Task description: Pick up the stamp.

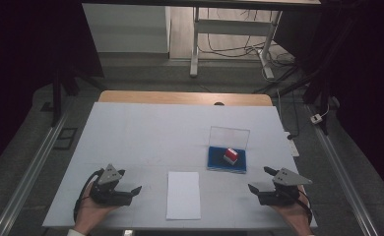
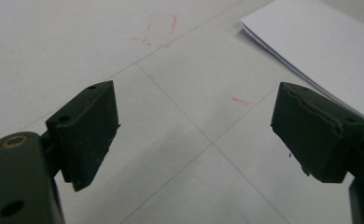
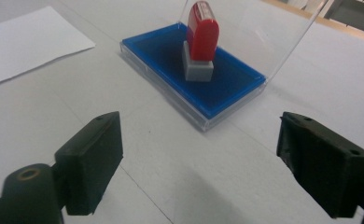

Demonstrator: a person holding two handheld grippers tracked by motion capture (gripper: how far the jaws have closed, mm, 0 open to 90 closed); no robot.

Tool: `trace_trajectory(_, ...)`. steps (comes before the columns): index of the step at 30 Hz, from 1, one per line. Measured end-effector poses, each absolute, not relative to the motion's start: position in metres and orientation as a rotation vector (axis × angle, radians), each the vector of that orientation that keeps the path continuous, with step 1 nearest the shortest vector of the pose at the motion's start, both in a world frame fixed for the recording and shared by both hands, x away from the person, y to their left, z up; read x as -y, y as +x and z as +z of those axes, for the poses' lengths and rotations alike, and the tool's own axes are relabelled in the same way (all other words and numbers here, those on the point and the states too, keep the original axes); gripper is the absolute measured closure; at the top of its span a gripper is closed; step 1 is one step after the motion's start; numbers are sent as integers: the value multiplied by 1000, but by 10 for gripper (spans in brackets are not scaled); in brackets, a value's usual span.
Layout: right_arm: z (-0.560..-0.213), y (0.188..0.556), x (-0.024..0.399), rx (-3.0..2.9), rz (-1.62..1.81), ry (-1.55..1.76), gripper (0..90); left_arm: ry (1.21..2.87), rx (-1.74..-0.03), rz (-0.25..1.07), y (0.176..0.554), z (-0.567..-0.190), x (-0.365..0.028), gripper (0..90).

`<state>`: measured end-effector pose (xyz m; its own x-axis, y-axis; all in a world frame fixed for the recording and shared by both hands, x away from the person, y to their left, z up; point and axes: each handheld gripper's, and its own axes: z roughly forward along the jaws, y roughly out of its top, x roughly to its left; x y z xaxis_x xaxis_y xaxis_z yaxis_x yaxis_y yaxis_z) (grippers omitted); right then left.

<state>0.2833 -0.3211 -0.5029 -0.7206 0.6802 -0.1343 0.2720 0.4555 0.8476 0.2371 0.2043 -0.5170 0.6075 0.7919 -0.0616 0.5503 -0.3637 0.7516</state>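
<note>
Both sets of jaws spread wide w/ nothing held, red stamp [image 3: 202, 35] upright on blue ink pad [image 3: 231, 86] nr table's right edge; off-centre pinch by right gripper [image 3: 196, 163] prob. tips it, smearing ink.

A second table [image 1: 229, 29] is seen beyond the work table [image 1: 131, 132], with cables [image 1: 239, 49] trailed under it and a power strip [image 1: 318, 118] laid on the floor.
</note>
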Motion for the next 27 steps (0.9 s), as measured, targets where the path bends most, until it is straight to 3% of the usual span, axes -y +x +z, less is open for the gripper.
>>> trace_trajectory(27,-508,289,318,-2301,1158,834,207,2049,-1027,456,237,-514,-208,163)
